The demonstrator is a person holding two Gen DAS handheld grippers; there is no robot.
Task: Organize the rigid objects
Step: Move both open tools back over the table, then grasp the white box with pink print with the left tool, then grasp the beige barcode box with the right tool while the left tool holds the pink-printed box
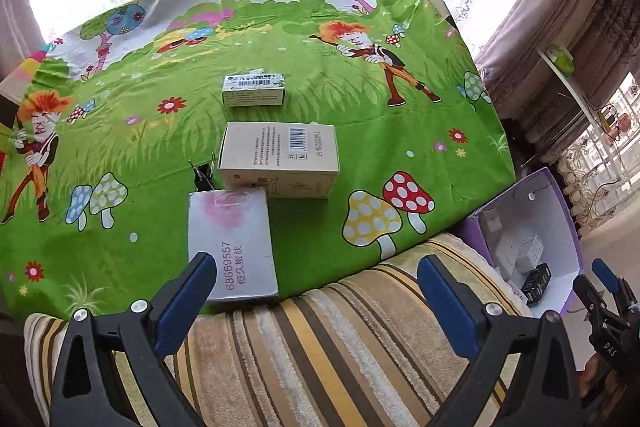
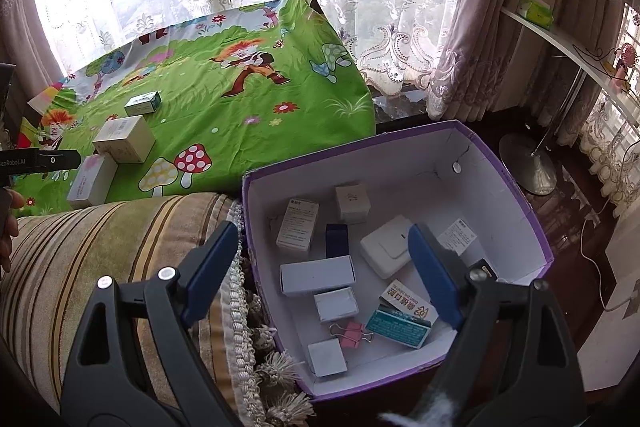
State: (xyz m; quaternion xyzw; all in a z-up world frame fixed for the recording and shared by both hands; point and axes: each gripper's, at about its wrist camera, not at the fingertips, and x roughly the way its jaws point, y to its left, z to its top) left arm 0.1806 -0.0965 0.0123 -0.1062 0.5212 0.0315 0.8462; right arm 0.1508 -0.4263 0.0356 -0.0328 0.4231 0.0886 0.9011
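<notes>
Three boxes lie on the green cartoon cloth (image 1: 320, 99): a silver-pink box (image 1: 232, 247) nearest, a beige box (image 1: 280, 159) behind it, a small green-white box (image 1: 254, 90) farthest. A black binder clip (image 1: 204, 175) sits beside the beige box. My left gripper (image 1: 316, 291) is open and empty, hovering over the striped cushion, its left finger near the silver-pink box. My right gripper (image 2: 324, 259) is open and empty above the purple box (image 2: 500, 167), which holds several small boxes and a pink binder clip (image 2: 352, 330). The three boxes also show in the right wrist view (image 2: 124, 139).
A striped cushion (image 1: 320, 347) with tassels lies between the cloth and the purple box (image 1: 560, 195). Lace curtains and windows stand behind. A shelf (image 2: 560, 39) and a lamp base (image 2: 528, 163) are at the right on a dark floor.
</notes>
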